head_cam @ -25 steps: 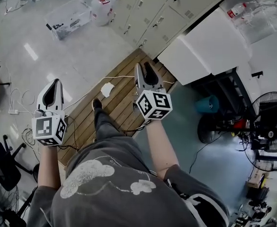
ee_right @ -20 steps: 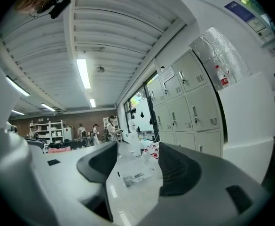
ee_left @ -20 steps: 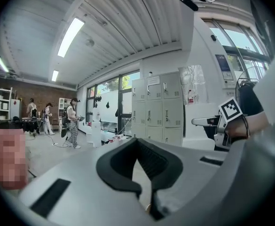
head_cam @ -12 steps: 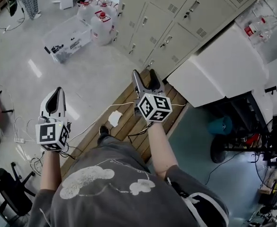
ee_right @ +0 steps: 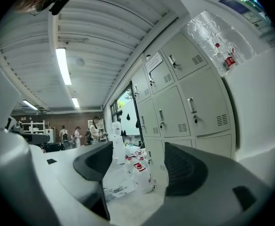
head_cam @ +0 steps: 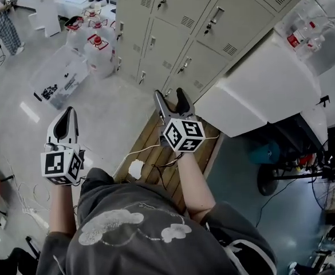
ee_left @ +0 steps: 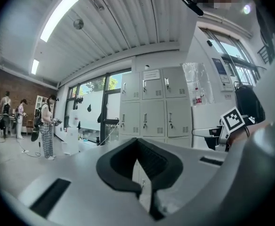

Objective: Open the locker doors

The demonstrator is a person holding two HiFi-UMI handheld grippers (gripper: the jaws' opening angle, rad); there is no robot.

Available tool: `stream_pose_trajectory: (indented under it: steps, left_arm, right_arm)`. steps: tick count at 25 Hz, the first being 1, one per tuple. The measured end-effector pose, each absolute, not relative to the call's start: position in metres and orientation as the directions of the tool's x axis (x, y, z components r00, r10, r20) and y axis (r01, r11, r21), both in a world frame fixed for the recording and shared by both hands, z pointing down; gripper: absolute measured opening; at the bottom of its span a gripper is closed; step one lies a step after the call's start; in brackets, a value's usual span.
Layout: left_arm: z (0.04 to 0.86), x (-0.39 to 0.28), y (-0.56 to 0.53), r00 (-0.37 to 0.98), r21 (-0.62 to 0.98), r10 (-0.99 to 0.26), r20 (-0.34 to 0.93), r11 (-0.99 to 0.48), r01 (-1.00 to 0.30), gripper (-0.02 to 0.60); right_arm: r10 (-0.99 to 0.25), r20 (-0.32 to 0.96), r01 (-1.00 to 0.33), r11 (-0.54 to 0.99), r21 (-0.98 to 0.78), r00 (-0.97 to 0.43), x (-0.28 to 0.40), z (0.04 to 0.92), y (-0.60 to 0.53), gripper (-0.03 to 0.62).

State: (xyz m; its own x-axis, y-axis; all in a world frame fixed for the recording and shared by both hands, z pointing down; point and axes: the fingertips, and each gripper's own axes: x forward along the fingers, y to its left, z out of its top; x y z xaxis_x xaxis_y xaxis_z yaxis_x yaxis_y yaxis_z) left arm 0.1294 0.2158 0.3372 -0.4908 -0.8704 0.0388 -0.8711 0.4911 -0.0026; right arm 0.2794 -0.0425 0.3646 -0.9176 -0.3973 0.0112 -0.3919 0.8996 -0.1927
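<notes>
A bank of grey lockers [head_cam: 173, 16] is filling the top of the head view, with every door sitting closed and both grippers held well apart from it. A white cabinet [head_cam: 259, 90] is standing just beside the lockers on the right. Wooden floor slats [head_cam: 150, 139] are running from the lockers' base back under the person. A clear plastic bin [head_cam: 61, 79] is lying on the pale floor to the left, near red-capped water jugs [head_cam: 98, 53]. The right gripper [head_cam: 172, 96] is hovering over the slats and pointing at the lowest lockers; its jaws have just been opening and are standing released, with nothing between them. The left gripper [head_cam: 66, 116] is hovering over the pale floor, clenched on nothing.
</notes>
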Motion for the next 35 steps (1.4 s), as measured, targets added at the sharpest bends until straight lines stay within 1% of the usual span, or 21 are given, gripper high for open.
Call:
stream_pose_trajectory:
  steps: [6,10,15,20,24,27,30,35]
  left_arm:
    - [0.338,0.100,0.133,-0.367,-0.018,-0.929,0.043,0.366,-0.930,0.008]
    - [0.342,0.072,0.070,-0.274,-0.023,-0.962,0.021,0.273,-0.962,0.008]
    - [0.362,0.021,-0.019,-0.129,-0.023,-0.992,-0.010,0.129,-0.991,0.008]
    - [0.369,-0.047,-0.114,0.023,-0.044,-1.000,-0.016,-0.022,-0.999,0.008]
    - [0.362,-0.089,-0.170,0.115,-0.044,-0.993,-0.016,-0.114,-0.992,0.008]
    - [0.358,-0.107,-0.203,0.170,-0.043,-0.985,-0.023,-0.169,-0.985,0.008]
    - [0.354,-0.114,-0.226,0.207,-0.042,-0.978,-0.031,-0.205,-0.978,0.008]
    - [0.355,-0.111,-0.253,0.230,-0.013,-0.973,-0.027,-0.230,-0.973,0.008]
  right_arm:
    - [-0.503,0.054,-0.501,0.836,-0.224,-0.863,0.285,0.384,-0.096,0.328]
    - [-0.579,0.041,-0.573,0.791,-0.213,-0.814,0.280,0.386,-0.135,0.328]
    - [-0.684,0.002,-0.674,0.718,-0.177,-0.729,0.254,0.395,-0.196,0.328]
    - [-0.785,-0.034,-0.770,0.614,-0.171,-0.619,0.205,0.392,-0.266,0.328]
    - [-0.832,-0.050,-0.822,0.553,-0.137,-0.552,0.172,0.375,-0.313,0.328]
    - [-0.858,-0.060,-0.849,0.514,-0.124,-0.511,0.157,0.365,-0.334,0.328]
    - [-0.872,-0.060,-0.865,0.489,-0.112,-0.485,0.150,0.358,-0.346,0.328]
    - [-0.884,-0.064,-0.881,0.467,-0.081,-0.463,0.152,0.347,-0.367,0.328]
